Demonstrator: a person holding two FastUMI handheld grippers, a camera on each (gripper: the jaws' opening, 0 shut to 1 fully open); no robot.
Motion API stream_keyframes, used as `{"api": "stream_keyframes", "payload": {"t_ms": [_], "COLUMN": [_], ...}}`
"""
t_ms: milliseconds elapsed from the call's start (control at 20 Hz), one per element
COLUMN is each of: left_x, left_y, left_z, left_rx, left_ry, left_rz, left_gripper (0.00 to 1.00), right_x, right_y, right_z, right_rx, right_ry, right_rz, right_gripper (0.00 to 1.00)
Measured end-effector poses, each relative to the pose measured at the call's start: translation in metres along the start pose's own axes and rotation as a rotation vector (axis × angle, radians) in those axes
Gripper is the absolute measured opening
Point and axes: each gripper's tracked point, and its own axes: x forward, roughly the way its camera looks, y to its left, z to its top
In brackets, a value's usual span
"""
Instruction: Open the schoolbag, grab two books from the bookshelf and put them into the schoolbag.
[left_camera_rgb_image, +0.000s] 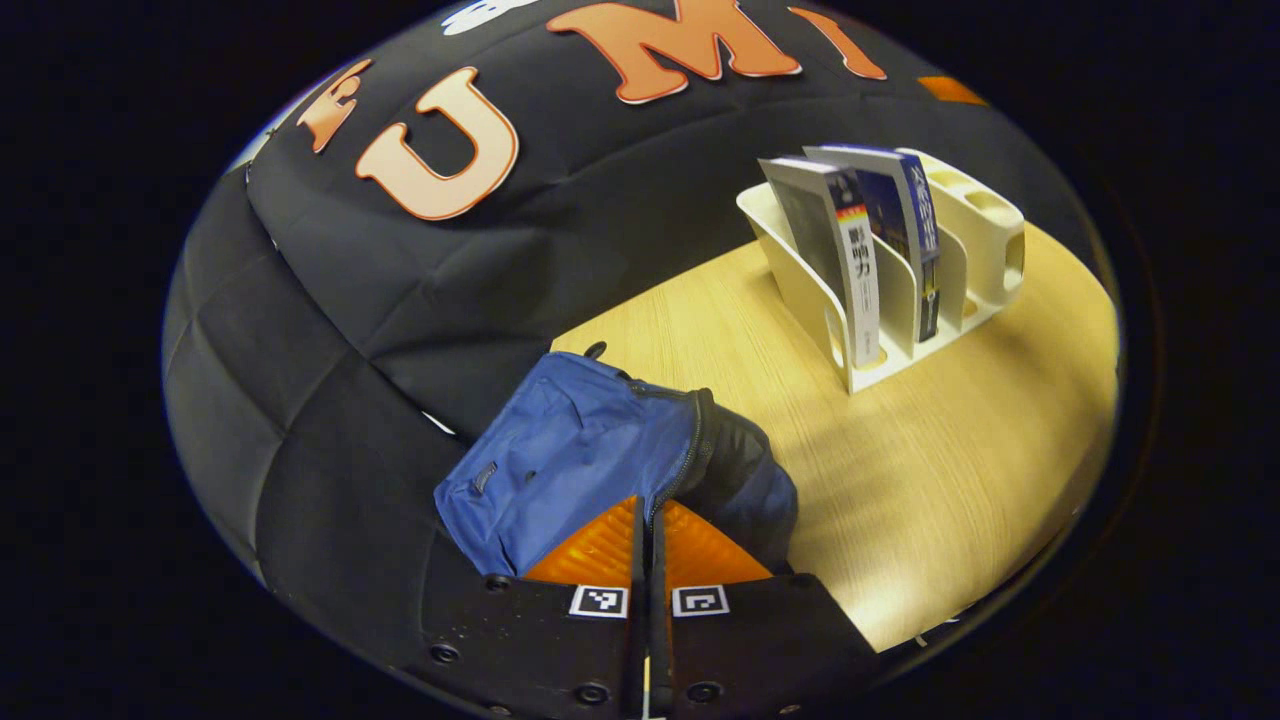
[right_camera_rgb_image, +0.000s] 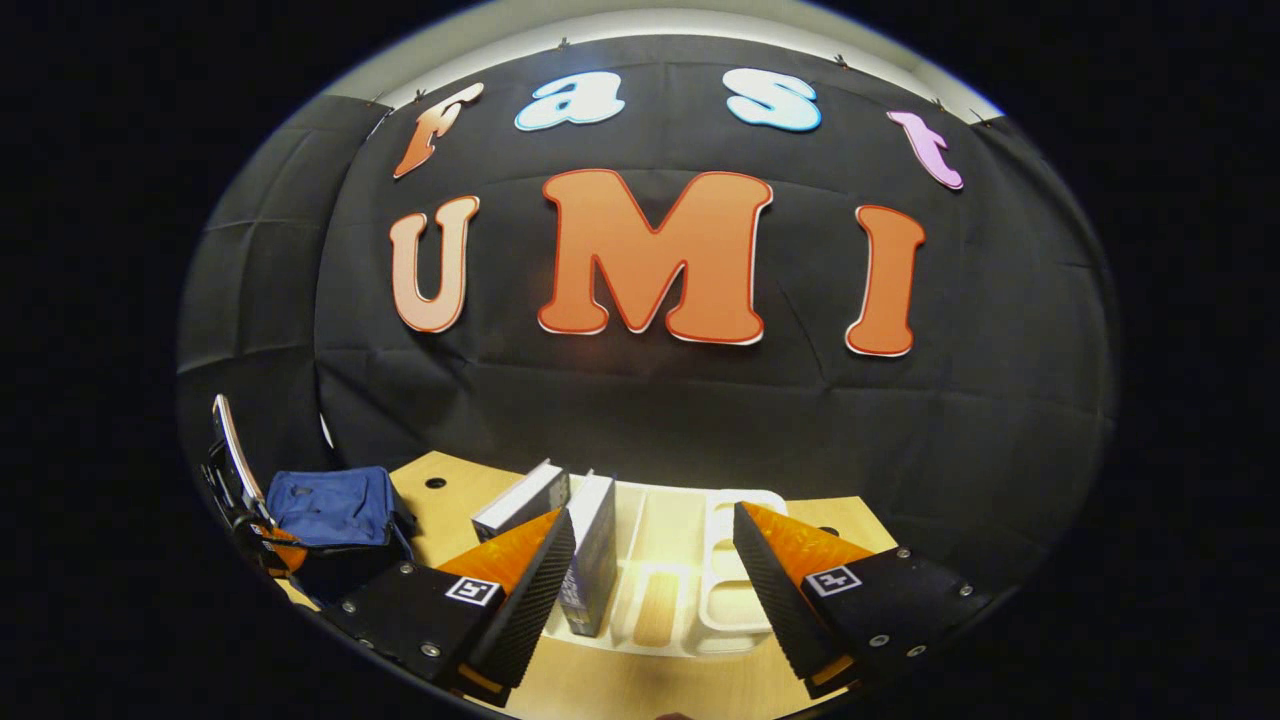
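In the left gripper view the blue schoolbag (left_camera_rgb_image: 570, 450) stands at the table's near left, its zip parted and a dark inside showing. My left gripper (left_camera_rgb_image: 650, 508) is shut on the bag's zipped rim. Two books (left_camera_rgb_image: 850, 250) stand upright in the cream bookshelf (left_camera_rgb_image: 985, 240) farther right. In the right gripper view my right gripper (right_camera_rgb_image: 652, 512) is open just above the bookshelf (right_camera_rgb_image: 700, 570). One book (right_camera_rgb_image: 590, 550) stands just inside its left finger and the other book (right_camera_rgb_image: 522, 497) leans behind that finger. Far left sit the schoolbag (right_camera_rgb_image: 330, 510) and the left gripper (right_camera_rgb_image: 245, 500).
The wooden table (left_camera_rgb_image: 950, 470) has bare surface between the bag and the bookshelf. A small round hole (right_camera_rgb_image: 435, 483) is in the tabletop near the bag. The black cloth wall closes off the back and left side.
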Motion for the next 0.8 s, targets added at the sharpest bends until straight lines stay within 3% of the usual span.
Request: {"api": "stream_keyframes", "payload": {"t_ms": [250, 500, 800], "left_x": [-0.009, -0.001, 0.000], "left_y": [0.044, 0.071, 0.101], "left_z": [0.041, 0.067, 0.086], "left_rx": [-0.091, -0.190, -0.210], "left_ry": [-0.040, -0.056, -0.067], "left_rz": [-0.045, -0.148, -0.234], "left_gripper": [0.02, 0.01, 0.01], "right_x": [0.022, 0.053, 0.086], "right_y": [0.051, 0.094, 0.117], "right_z": [0.016, 0.019, -0.011], "right_rx": [-0.022, -0.051, 0.053], "right_ry": [0.071, 0.189, 0.484], "right_rz": [0.086, 0.127, 0.126], "right_gripper": [0.95, 0.95, 0.95]}}
